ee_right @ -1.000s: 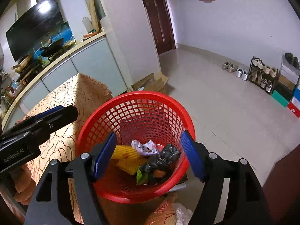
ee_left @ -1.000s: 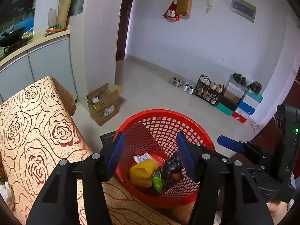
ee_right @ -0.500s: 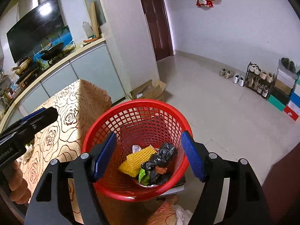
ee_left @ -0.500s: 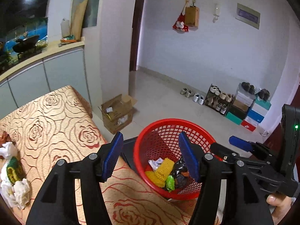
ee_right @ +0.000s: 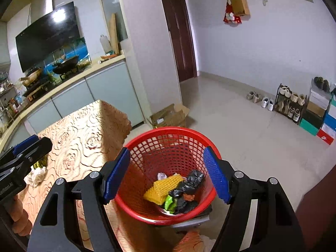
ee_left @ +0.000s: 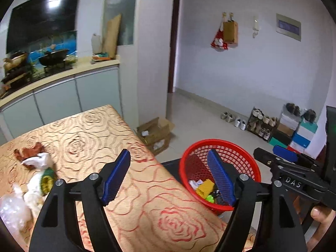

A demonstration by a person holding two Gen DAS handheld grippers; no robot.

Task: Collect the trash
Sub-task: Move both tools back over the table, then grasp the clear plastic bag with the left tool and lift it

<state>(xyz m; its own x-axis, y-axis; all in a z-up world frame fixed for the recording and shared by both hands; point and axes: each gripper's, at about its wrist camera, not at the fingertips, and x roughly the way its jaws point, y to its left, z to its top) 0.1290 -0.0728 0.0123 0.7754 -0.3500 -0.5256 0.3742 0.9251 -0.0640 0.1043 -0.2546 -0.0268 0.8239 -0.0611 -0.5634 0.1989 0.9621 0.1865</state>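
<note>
Both grippers tilt downward, jaws just widened and empty: the left gripper (ee_left: 168, 176) over the table (ee_left: 88, 134) edge, the right gripper (ee_right: 167, 174) above the upright red basket (ee_right: 168, 130) beside it, whose yellow foam net (ee_right: 162, 188) lies slanting among black bags (ee_right: 189, 185).

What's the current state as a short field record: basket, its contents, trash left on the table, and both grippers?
basket: red mesh basket on a dark stand beside the table
basket contents: yellow foam net, black bag, green scrap, white paper
trash left: white and brown wrappers and clear plastic at the table's left side
left gripper: fingers just opening, nothing between them
right gripper: fingers just opening, empty, above the basket
</note>
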